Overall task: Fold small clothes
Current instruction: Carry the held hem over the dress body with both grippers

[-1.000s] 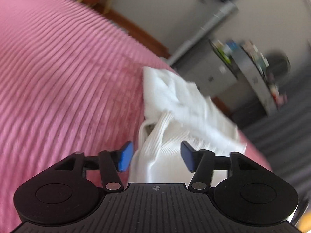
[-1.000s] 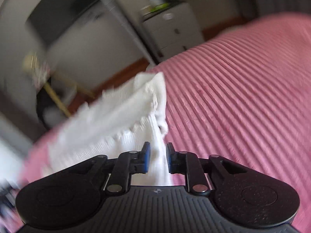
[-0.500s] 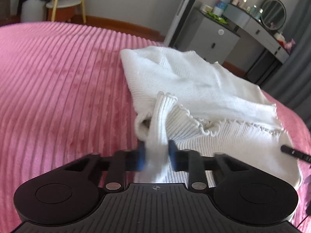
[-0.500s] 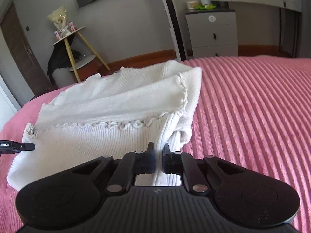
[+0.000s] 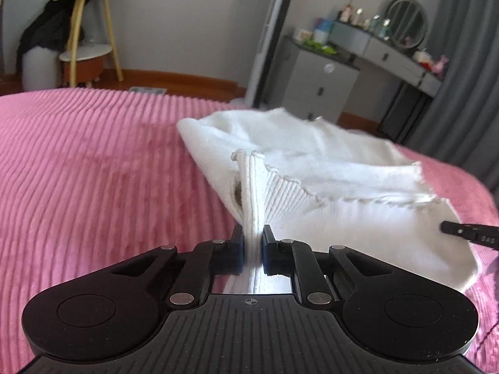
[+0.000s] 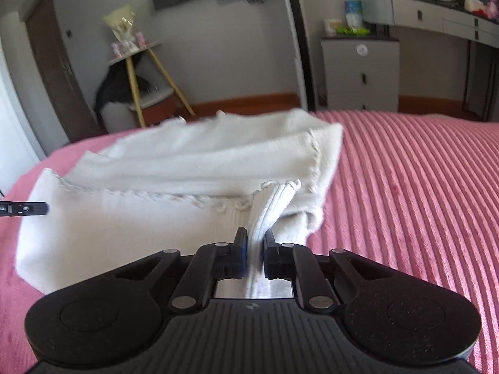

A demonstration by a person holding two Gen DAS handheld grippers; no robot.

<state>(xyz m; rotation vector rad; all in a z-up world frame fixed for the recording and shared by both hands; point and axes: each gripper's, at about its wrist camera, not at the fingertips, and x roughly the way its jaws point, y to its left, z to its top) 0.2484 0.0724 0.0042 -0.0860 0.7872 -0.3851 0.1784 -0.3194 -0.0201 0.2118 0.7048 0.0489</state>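
A small white ribbed knit garment (image 5: 327, 168) with a scalloped hem lies partly folded on the pink ribbed bedspread (image 5: 93, 171). My left gripper (image 5: 252, 243) is shut on the garment's near left corner, pinching a ridge of ribbed fabric. My right gripper (image 6: 253, 246) is shut on the near right corner of the same garment (image 6: 156, 193). The tip of the right gripper shows at the right edge of the left wrist view (image 5: 467, 235). The tip of the left gripper shows at the left edge of the right wrist view (image 6: 25, 209).
The bedspread (image 6: 421, 187) stretches wide to both sides of the garment. Beyond the bed stand a grey drawer unit (image 5: 318, 84), a dressing table with a round mirror (image 5: 405, 18), a wooden tripod side table (image 5: 87, 31) and a tall white pole (image 5: 271, 37).
The left gripper was open a second ago and has shut on the garment's corner. Both grippers have swung to level and the garment has come down onto the bed, spread wider.
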